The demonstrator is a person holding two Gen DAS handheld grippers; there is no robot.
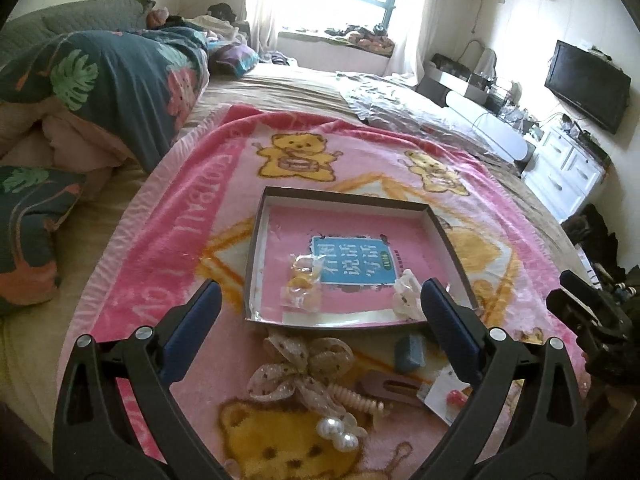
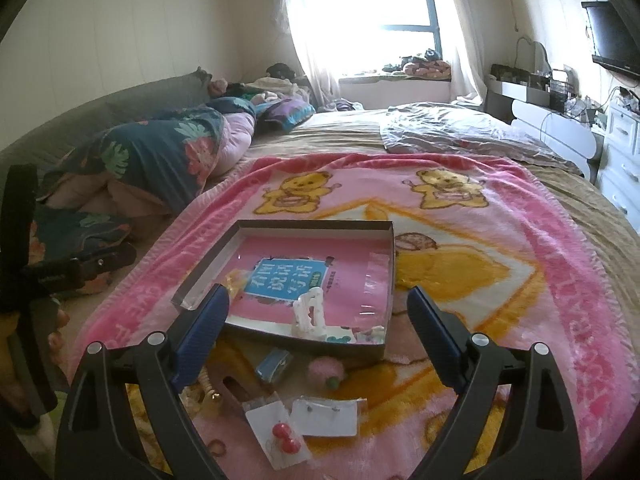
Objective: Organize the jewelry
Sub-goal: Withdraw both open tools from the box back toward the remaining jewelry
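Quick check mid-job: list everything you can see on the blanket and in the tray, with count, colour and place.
Tray: 1, dark rim, pink lining, blanket centre.
White hair claw: 1, in tray, near edge.
Yellow packet: 1, in tray.
Dotted bow: 1, beige, before tray.
Pearl clip: 1, white, nearest.
Blue block: 1, before tray.
Pink pompom: 1, beside block.
Red earring card: 1.
Stud card: 1, white.
Blanket: pink.
Left gripper: open.
Right gripper: open.

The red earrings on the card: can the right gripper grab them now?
Probably yes. The right gripper is open and empty, and the red earrings lie uncovered on the blanket just below its fingers.
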